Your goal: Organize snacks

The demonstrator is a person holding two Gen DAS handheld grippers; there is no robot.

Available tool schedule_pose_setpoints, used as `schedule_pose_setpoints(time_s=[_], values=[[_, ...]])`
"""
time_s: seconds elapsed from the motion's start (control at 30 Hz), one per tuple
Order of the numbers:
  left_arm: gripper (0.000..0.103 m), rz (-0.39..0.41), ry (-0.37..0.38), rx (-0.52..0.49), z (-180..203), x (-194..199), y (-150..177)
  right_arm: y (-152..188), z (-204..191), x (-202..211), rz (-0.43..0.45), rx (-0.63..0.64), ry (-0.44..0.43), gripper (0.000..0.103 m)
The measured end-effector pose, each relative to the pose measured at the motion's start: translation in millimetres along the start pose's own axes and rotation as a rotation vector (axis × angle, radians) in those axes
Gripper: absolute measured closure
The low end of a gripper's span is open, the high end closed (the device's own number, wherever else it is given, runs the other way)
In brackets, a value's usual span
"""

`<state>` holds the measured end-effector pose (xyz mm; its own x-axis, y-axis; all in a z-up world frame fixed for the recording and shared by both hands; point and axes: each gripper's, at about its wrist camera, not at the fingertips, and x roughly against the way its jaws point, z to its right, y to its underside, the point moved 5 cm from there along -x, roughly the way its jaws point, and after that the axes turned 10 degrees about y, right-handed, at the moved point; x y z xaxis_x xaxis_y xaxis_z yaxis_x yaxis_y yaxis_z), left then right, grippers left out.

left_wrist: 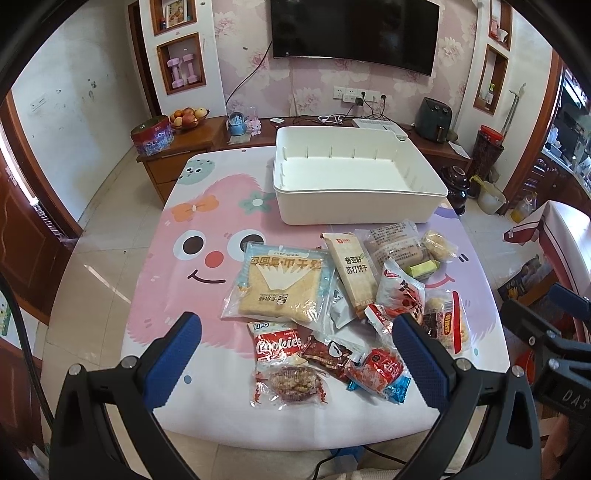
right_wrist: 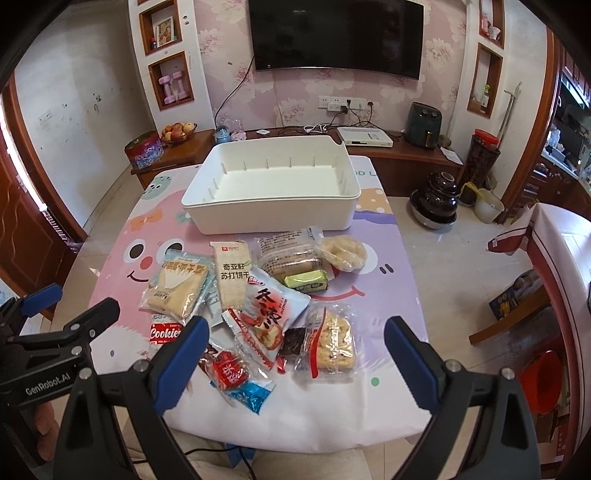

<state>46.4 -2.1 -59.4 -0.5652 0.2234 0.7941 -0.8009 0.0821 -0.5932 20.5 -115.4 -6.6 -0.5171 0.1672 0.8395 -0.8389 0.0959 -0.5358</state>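
Note:
Several snack packets lie in a heap on the near half of the table: a large toast-cracker bag (left_wrist: 282, 282), a tall soda-cracker pack (left_wrist: 351, 271), a red Cookies pack (left_wrist: 277, 345), a white-red shrimp-chip bag (right_wrist: 271, 314) and a rice-cracker pack (right_wrist: 334, 341). An empty white bin (left_wrist: 354, 177) stands behind them, also in the right wrist view (right_wrist: 273, 184). My left gripper (left_wrist: 297, 325) is open and empty, above the heap's near side. My right gripper (right_wrist: 297, 332) is open and empty, above the heap's right part.
The table (left_wrist: 155, 266) has a pink cartoon cover. Behind it runs a low wooden cabinet (left_wrist: 177, 147) with a fruit bowl and a tin, under a wall TV (left_wrist: 354, 33). Dark jars (right_wrist: 436, 199) stand on the floor at right.

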Motion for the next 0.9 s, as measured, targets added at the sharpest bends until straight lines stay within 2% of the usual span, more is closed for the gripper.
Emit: schedule_pose_setpoints(time_s=[0.43, 0.63, 0.77, 0.9], values=[[0.0, -0.038, 0.016, -0.022, -7, -14, -8, -3, 13, -25, -0.04, -0.016, 0.006, 0.007], [0.0, -0.039, -0.033, -0.085, -30, -27, -5, 5, 27, -55, -0.108, -0.009, 0.03, 0.01], [0.0, -0.093, -0.028, -0.105, -51, -40, 10, 16, 34, -78, -0.179, -0.017, 0.024, 0.011], [0.0, -0.184, 0.024, -0.057, -71, -56, 35, 27, 33, -100, -0.236, -0.008, 0.02, 0.011]])
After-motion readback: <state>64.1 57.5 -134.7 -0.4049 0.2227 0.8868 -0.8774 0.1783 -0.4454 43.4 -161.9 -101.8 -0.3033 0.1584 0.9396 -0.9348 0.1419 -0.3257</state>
